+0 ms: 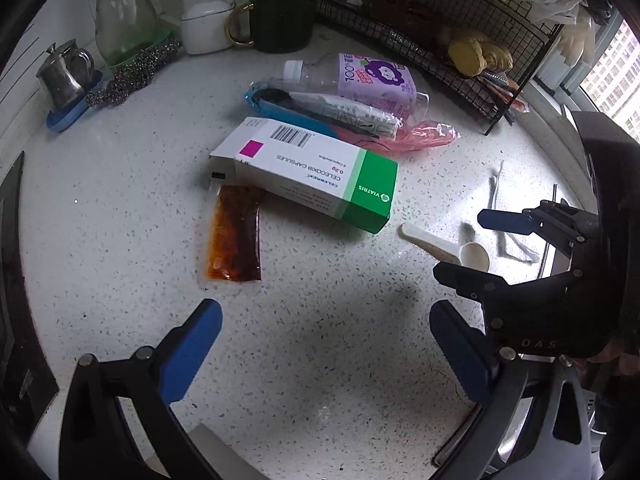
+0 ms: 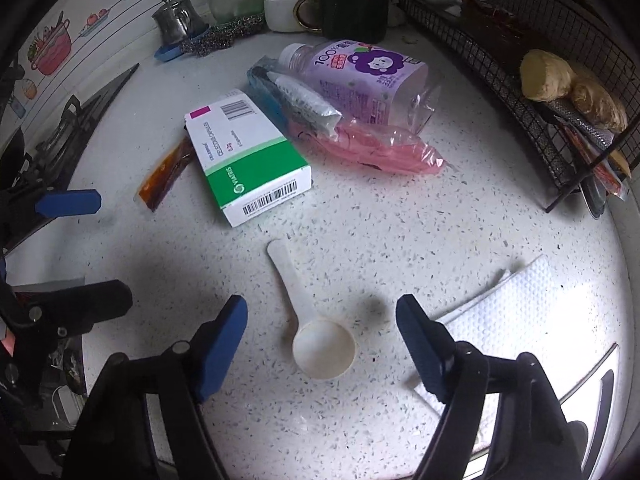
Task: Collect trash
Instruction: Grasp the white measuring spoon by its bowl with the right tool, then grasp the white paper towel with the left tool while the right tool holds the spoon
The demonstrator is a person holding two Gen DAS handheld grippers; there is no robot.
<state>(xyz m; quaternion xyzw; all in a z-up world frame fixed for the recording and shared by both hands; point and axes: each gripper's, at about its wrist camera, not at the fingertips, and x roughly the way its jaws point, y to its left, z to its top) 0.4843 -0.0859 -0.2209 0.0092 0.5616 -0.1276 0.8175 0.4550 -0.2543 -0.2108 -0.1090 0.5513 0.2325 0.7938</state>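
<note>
We see the trash spread on the speckled counter. A white & green medicine box (image 2: pixel 248 160) lies flat, one end resting on a sauce packet (image 1: pixel 235 236) w/ brown-red filling. Behind it, a clear bottle (image 2: pixel 360 80) w/ purple label & white cap lies on its side, touching a blue wrapper (image 1: pixel 280 110), a silver sachet (image 2: pixel 306 102) & a pink plastic bag (image 2: pixel 380 148). A white plastic scoop (image 2: pixel 316 340) lies bowl-up nearer us, beside a folded paper towel (image 2: pixel 532 312).

- Counter (image 2: pixel 360 240): speckled white stone, smooth, slightly glossy.
- Scoop (image 2: pixel 316 340): matt white plastic.
- Box (image 2: pixel 248 160): smooth printed card.
- Sachet (image 1: pixel 236 236): glossy clear film.
- Bottle (image 2: pixel 360 76): clear plastic.
- Napkin (image 2: pixel 532 312): embossed white paper.
- Rack (image 2: pixel 560 92): black wire mesh.
</note>
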